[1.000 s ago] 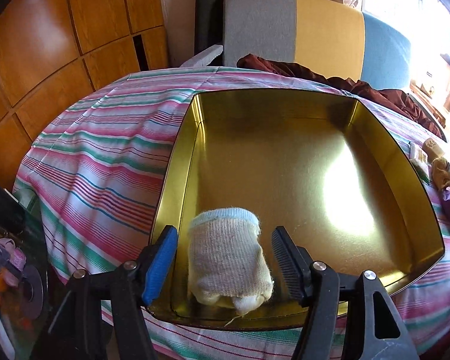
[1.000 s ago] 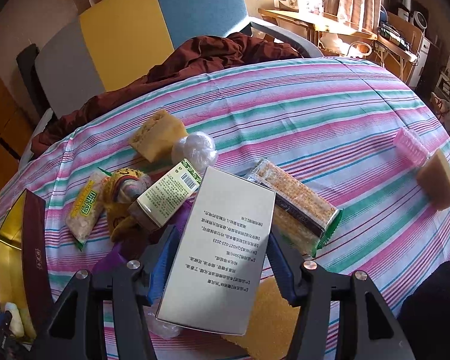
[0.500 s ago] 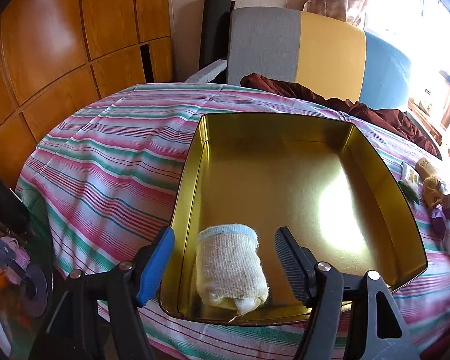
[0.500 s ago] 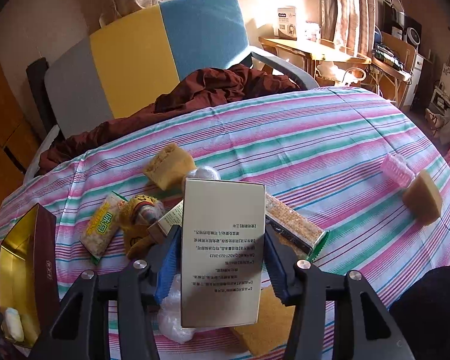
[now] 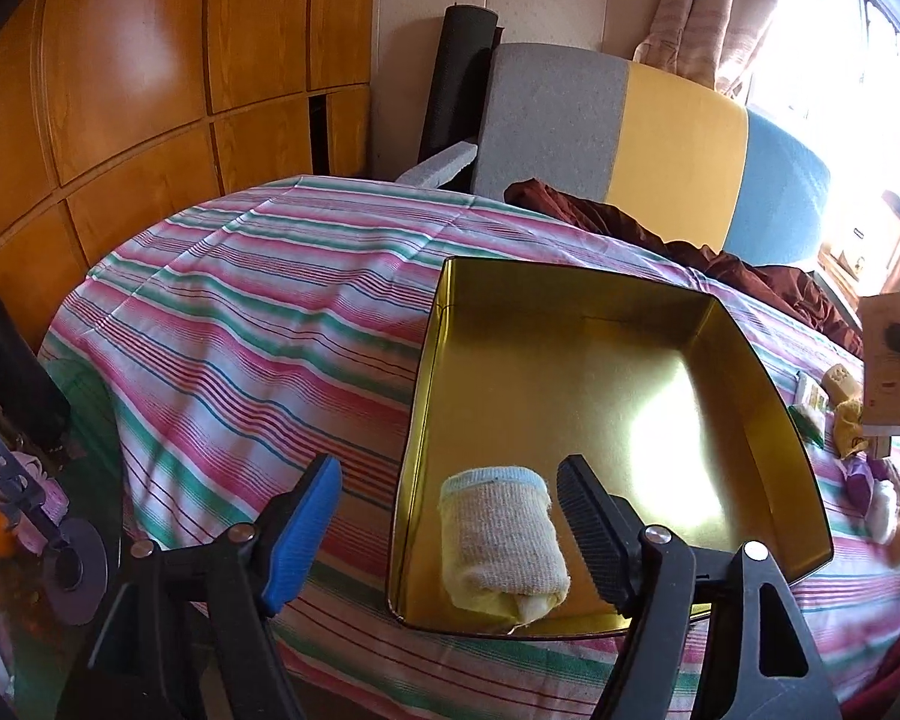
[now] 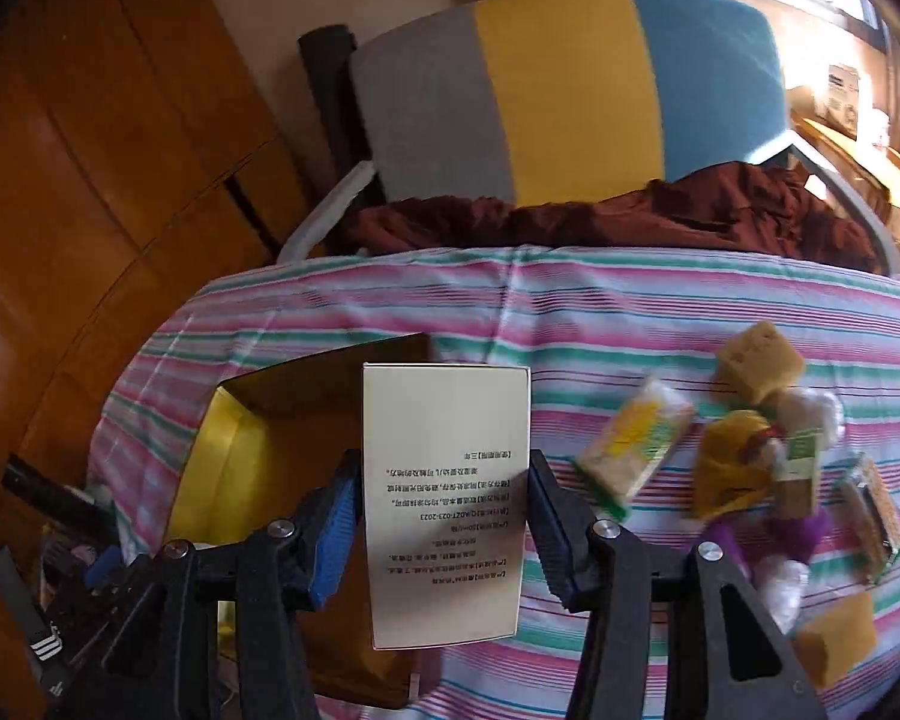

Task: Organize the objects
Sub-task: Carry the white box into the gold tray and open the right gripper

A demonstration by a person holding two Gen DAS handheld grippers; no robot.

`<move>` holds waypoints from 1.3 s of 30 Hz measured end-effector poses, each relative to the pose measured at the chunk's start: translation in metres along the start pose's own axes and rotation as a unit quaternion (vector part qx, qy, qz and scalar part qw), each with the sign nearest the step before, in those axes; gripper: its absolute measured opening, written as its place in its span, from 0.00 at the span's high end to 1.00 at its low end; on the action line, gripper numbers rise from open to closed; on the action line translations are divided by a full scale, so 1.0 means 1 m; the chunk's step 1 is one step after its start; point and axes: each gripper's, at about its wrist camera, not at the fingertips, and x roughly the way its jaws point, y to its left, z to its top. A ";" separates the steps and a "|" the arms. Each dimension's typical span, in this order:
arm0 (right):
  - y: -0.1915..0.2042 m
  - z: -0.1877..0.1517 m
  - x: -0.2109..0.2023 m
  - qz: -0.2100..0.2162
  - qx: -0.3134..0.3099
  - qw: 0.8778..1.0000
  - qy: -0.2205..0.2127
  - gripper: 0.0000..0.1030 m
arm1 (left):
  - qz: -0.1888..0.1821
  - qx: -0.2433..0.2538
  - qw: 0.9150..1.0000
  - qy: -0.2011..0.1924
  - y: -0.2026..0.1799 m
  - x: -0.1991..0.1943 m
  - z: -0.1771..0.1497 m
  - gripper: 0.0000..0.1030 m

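A gold metal tray (image 5: 570, 300) sits on the striped tablecloth. A rolled beige sock (image 5: 501, 543) lies in its near left corner. My left gripper (image 5: 450, 516) is open and empty, pulled back above the tray's near edge. My right gripper (image 6: 444, 516) is shut on a white printed box (image 6: 447, 480) and holds it upright in the air, over the tray's (image 6: 234, 456) right side. The box also shows at the right edge of the left wrist view (image 5: 885, 372).
Several loose items lie right of the tray: a snack packet (image 6: 630, 450), yellow sponges (image 6: 756, 360), a yellow toy (image 6: 732, 468), a cracker pack (image 6: 876, 516), a purple item (image 6: 798, 534). A striped chair (image 6: 570, 96) with a maroon cloth (image 6: 630, 216) stands behind the table.
My left gripper has pulled back and up from the sock, which stays in the tray. My right gripper has lifted the box off the table and swung it left toward the tray.
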 end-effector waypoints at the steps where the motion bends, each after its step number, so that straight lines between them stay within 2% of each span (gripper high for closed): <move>1: 0.018 0.003 0.017 0.007 -0.012 1.000 0.013 0.49 | 0.000 -0.002 1.000 -0.002 0.003 -0.001 0.000 0.27; 5: 0.075 0.005 0.085 0.027 -0.042 0.997 0.066 0.49 | 0.005 -0.013 1.000 -0.002 0.016 -0.002 -0.002 0.27; 10: 0.128 -0.005 0.146 0.033 -0.053 0.991 0.117 0.49 | 0.012 -0.033 0.999 0.005 0.036 0.002 -0.008 0.26; 17: 0.155 -0.018 0.178 0.030 -0.057 0.986 0.152 0.51 | 0.023 -0.054 0.998 0.013 0.057 0.006 -0.014 0.26; 20: 0.160 -0.018 0.183 0.070 -0.027 0.985 0.158 0.51 | 0.025 -0.060 0.998 0.017 0.061 0.010 -0.016 0.26; 23: 0.155 -0.017 0.185 0.110 0.024 0.979 0.172 0.44 | 0.023 -0.064 0.997 0.021 0.063 0.011 -0.018 0.26; 25: 0.152 -0.018 0.181 0.115 0.033 0.978 0.169 0.32 | 0.023 -0.062 0.998 0.018 0.061 0.009 -0.019 0.26; 28: 0.143 -0.018 0.167 0.117 0.031 0.981 0.151 0.21 | 0.022 -0.060 0.998 0.014 0.060 0.008 -0.017 0.25; 32: 0.134 -0.021 0.141 0.096 -0.015 0.989 0.114 0.13 | 0.029 -0.063 0.998 0.011 0.060 0.007 -0.016 0.19; 34: 0.131 -0.025 0.125 0.073 -0.048 0.992 0.089 0.00 | 0.030 -0.066 0.997 0.008 0.060 0.005 -0.015 0.15; 39: 0.115 -0.039 0.091 0.018 -0.109 0.993 0.043 0.00 | 0.031 -0.060 0.998 0.000 0.052 -0.001 -0.010 0.13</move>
